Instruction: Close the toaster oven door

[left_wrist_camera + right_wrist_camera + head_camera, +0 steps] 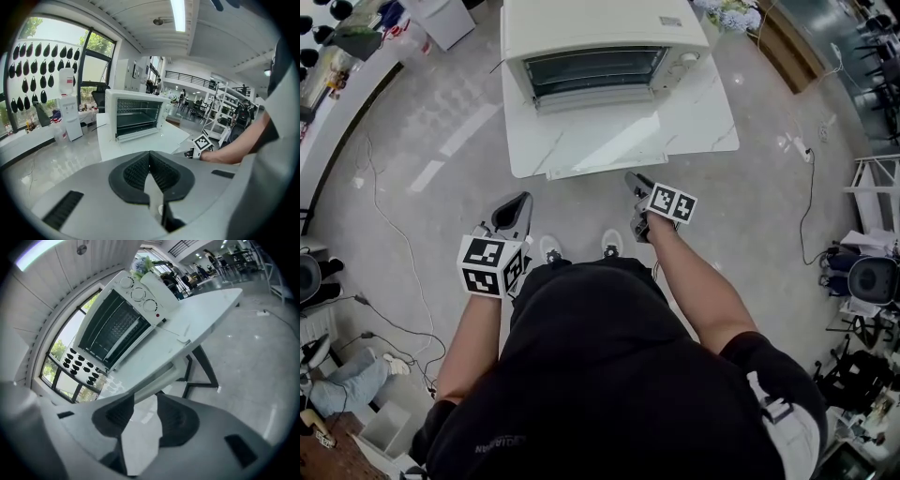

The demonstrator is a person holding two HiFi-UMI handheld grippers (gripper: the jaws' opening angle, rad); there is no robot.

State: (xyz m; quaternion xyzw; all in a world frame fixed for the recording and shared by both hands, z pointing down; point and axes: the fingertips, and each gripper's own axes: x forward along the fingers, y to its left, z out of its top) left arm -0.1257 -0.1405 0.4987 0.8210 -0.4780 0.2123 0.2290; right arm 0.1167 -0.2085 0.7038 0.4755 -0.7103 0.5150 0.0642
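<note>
Toaster oven door, upper centre: probably light, rigid; lift its front edge. Left tongs closed, right tongs parted, both empty.

A white marble-topped table stood on a glossy grey floor. Left of the table ran tall dark-framed windows. Above it glowed a ceiling strip light, and to its right stood white shelving.

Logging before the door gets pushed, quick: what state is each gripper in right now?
Left gripper: shut, nothing between its jaws.
Right gripper: open, empty.
</note>
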